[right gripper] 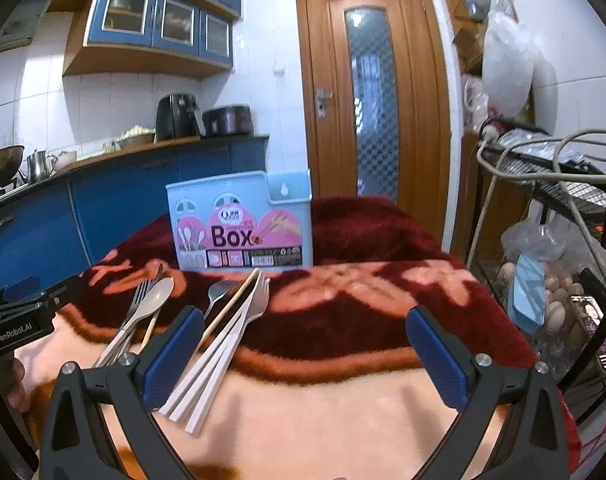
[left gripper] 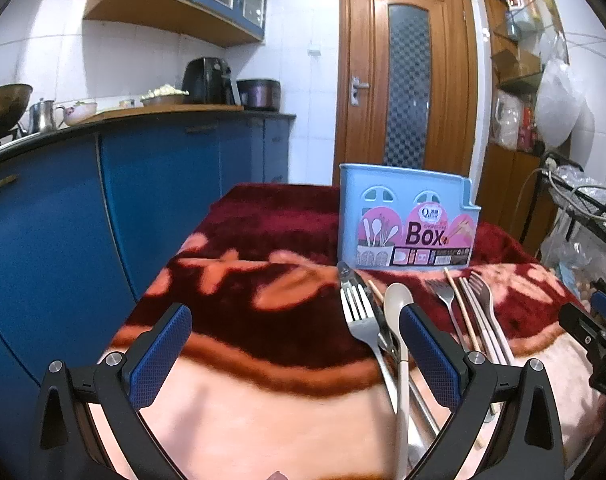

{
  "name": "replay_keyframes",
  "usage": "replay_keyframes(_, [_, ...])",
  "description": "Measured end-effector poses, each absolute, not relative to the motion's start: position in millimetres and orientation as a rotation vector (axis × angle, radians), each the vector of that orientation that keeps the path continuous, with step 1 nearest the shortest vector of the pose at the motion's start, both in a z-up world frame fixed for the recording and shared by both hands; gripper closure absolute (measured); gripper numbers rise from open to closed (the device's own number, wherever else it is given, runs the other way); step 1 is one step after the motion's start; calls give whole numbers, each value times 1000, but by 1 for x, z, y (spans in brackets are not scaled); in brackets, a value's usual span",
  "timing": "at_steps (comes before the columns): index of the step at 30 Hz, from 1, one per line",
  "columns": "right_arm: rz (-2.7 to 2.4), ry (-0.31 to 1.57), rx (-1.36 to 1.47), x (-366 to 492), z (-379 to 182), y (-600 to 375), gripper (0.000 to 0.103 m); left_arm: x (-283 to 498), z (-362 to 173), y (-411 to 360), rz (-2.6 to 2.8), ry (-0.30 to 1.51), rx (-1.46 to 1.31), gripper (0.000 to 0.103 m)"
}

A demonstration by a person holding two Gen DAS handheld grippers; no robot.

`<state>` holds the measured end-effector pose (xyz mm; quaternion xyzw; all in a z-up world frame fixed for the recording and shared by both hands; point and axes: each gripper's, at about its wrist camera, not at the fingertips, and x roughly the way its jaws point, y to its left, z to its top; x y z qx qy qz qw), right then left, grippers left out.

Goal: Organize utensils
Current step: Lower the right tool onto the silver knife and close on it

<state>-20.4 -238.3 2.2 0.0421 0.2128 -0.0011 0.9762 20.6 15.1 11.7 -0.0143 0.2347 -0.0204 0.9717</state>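
Pale blue plastic marks the goal: the utensil box (right gripper: 239, 222) stands upright on the far part of the red blanket (right gripper: 363, 312), and the cutlery lies loose in front of it in two clusters, none yet inside as far as can be seen. The step in hand looks like picking a first piece, and it should go best by taking one handle alone, near its end, so neighbours are not dragged along. The left gripper (left gripper: 295, 344) hovers low over the near edge, jaws wide apart and holding nothing, its right finger just beside the beige spoon (left gripper: 399, 320) and a steel fork (left gripper: 357, 316). The right gripper (right gripper: 305, 350) is likewise spread and empty, level, aimed at the box, with the white-handled pieces (right gripper: 223, 344) next to its left finger.
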Motion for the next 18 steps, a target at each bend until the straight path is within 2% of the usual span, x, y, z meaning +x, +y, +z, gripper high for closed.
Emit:
replay_keyframes(7, [86, 595, 146, 1, 8, -244, 1, 41, 20, 23, -72, 619, -34, 1])
replay_keyframes(12, [135, 705, 157, 20, 7, -240, 20, 53, 18, 20, -88, 711, -14, 12])
replay_keyframes(14, [142, 757, 144, 30, 5, -237, 29, 57, 14, 19, -83, 747, -4, 20])
replay_keyframes(18, [181, 862, 150, 47, -3, -233, 50, 61, 7, 21, -78, 793, 3, 26])
